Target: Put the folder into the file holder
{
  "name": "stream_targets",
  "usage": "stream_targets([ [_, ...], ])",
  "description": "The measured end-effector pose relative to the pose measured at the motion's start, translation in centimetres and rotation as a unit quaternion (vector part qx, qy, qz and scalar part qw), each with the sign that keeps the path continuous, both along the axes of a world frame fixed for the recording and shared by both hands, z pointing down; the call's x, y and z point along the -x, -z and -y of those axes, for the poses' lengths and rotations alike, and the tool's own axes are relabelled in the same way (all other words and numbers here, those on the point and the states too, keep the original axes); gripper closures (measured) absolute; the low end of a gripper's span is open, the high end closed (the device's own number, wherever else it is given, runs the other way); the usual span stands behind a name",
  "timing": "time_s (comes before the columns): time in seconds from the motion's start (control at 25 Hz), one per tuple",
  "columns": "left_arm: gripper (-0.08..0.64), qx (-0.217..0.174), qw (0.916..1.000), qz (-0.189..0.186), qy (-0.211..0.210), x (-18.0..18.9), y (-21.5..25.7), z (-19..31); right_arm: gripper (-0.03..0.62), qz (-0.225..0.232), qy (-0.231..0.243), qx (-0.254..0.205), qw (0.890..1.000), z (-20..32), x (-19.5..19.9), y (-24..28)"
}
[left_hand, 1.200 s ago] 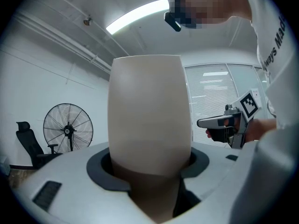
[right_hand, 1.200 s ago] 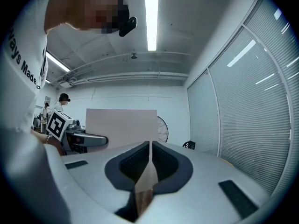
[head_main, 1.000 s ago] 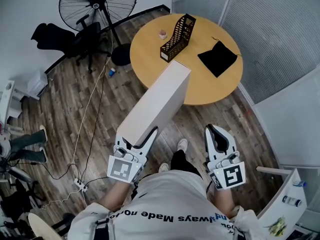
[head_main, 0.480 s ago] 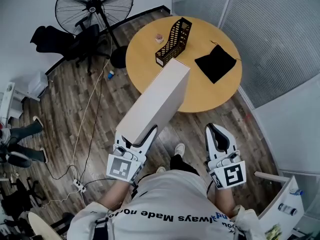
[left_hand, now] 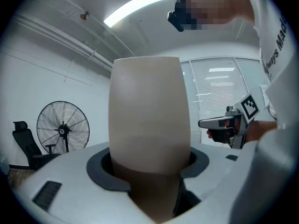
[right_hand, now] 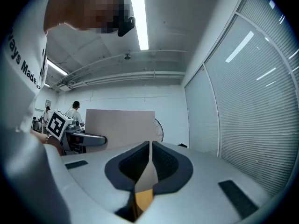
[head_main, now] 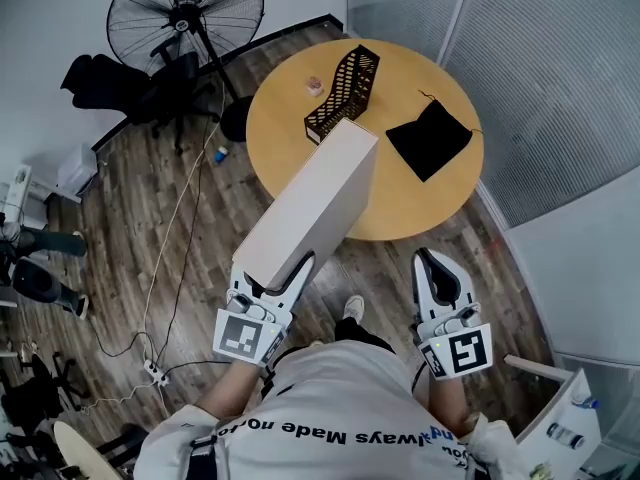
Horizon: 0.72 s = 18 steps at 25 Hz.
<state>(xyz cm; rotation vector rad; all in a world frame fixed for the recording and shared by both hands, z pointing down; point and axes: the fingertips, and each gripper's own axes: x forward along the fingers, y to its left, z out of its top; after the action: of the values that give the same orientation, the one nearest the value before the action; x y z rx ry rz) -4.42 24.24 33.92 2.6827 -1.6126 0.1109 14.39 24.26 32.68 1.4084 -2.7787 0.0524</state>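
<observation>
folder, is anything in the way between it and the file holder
Nothing visible. The folder, gripped in the left claw, points toward the file holder on the round table; the black pouch and a small pink object sit off to the sides.

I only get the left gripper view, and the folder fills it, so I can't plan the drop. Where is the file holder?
Observer: On the round table ahead. In the head view the black mesh file holder shows just past the far end of the folder.
Operator: Anything close to it?
Observer: A black pouch lies on the table to its right, apart from it, and a small pinkish item sits near its left side.
Operator: Is the other tool free to help?
Observer: Yes, the right tongs are shut with nothing between them, held low in front of the body.
</observation>
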Motion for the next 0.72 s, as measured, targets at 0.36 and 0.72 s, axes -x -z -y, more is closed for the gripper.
stream_targets([
  [0.36,0.278,0.003,0.9999,0.001,0.016,-1.4,-0.5,3.9,0.549,0.006,0.011,0.001,1.000,4.6,-1.5,-0.3],
  [0.72,0.278,0.003,0.9994,0.001,0.035,-2.8,-0.7,6.5,0.549,0.006,0.022,0.004,1.000,7.3,-3.3,-0.7],
])
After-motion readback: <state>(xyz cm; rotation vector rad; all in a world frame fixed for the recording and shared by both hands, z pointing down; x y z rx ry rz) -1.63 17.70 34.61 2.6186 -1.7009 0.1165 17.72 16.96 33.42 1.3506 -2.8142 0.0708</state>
